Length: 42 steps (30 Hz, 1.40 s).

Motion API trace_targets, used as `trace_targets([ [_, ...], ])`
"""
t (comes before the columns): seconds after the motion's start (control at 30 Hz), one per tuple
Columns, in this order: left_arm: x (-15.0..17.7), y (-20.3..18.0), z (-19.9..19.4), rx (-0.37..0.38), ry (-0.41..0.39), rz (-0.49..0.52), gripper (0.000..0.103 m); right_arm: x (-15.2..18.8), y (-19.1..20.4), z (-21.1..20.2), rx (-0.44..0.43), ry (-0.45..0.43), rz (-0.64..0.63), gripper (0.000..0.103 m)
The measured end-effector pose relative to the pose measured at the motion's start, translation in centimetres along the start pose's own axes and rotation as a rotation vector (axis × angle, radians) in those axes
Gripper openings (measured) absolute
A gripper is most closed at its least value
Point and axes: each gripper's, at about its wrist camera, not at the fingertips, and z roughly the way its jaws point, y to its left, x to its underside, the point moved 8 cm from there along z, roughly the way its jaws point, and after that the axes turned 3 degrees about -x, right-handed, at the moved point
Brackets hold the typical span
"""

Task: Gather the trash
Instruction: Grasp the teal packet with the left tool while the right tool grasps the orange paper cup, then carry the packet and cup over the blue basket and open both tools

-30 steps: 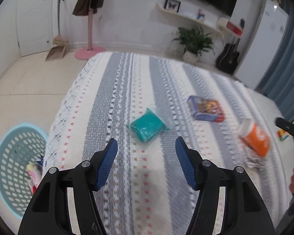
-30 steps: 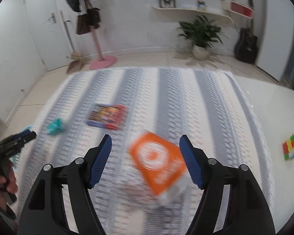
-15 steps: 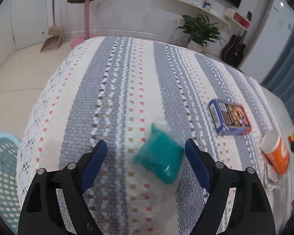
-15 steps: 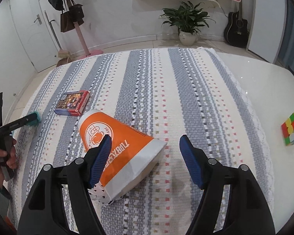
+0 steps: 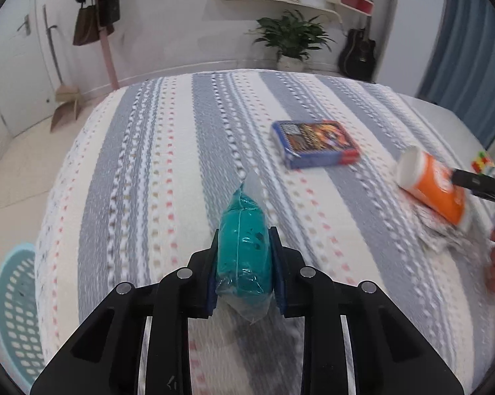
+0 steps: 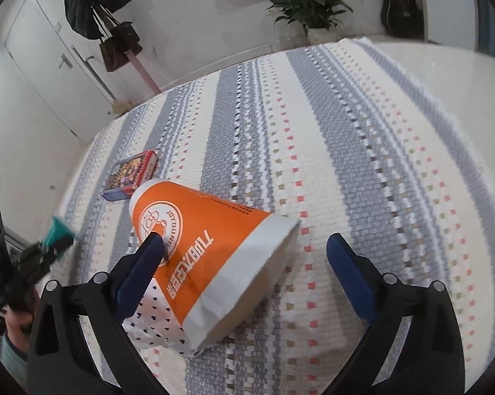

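Note:
My left gripper [image 5: 244,247] is shut on a teal packet in clear plastic wrap [image 5: 242,243], held just above the striped bedspread [image 5: 168,171]. It also shows small at the left of the right wrist view [image 6: 58,230]. An orange and white paper bag [image 6: 207,250] lies on its side on the bed, with dotted white paper [image 6: 155,326] under it. My right gripper [image 6: 245,250] is open around the bag; its left finger [image 6: 148,256] touches the orange face. The bag also shows in the left wrist view [image 5: 431,186].
A blue box with a colourful picture [image 5: 316,143] lies on the bed beyond the packet, also in the right wrist view [image 6: 130,176]. A light blue perforated basket [image 5: 13,309] stands on the floor at the bed's left. A coloured cube [image 5: 482,161] sits at the far right.
My left gripper closed on the teal packet and lifted it on edge. My right gripper moved in lower over the orange bag, its left finger now against it.

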Motion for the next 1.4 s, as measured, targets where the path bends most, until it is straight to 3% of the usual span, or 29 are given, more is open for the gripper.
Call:
trace_targets([
  [0.07,0.8,-0.1,-1.2,0.033,0.002,-0.030,0.024,0.0,-0.2,0.8,-0.053,0.019,0.035,0.095],
  [0.17,2.1,0.2,-2.9,0.087,0.007,-0.111,0.024,-0.4,-0.2,1.0,-0.063,0.000,0.046,0.095],
  [0.27,3.0,0.9,-4.5,0.106,-0.004,-0.177,0.024,-0.3,0.8,0.8,-0.072,-0.004,0.006,0.083],
  [0.4,4.3,1.8,-7.1,0.102,-0.038,-0.231,0.024,-0.3,3.0,-1.2,0.014,-0.068,-0.109,0.064],
  [0.57,4.2,3.6,-8.3,0.113,-0.079,-0.296,0.025,0.5,6.3,-3.2,0.104,-0.113,-0.289,0.052],
  [0.83,4.2,5.3,-9.3,0.114,-0.096,-0.323,0.025,3.3,12.0,-2.4,0.124,-0.075,-0.496,0.052],
  [1.03,4.7,6.8,-10.8,0.089,-0.121,-0.308,0.025,4.3,12.9,0.2,0.113,-0.010,-0.450,0.046],
  [1.27,5.8,10.8,-12.0,0.121,-0.142,-0.410,0.025,3.4,15.0,-0.8,0.115,-0.065,-0.446,0.042],
  [1.4,5.7,13.0,-13.6,0.144,-0.181,-0.477,0.025,2.4,19.6,-2.6,0.092,-0.121,-0.485,0.042],
])
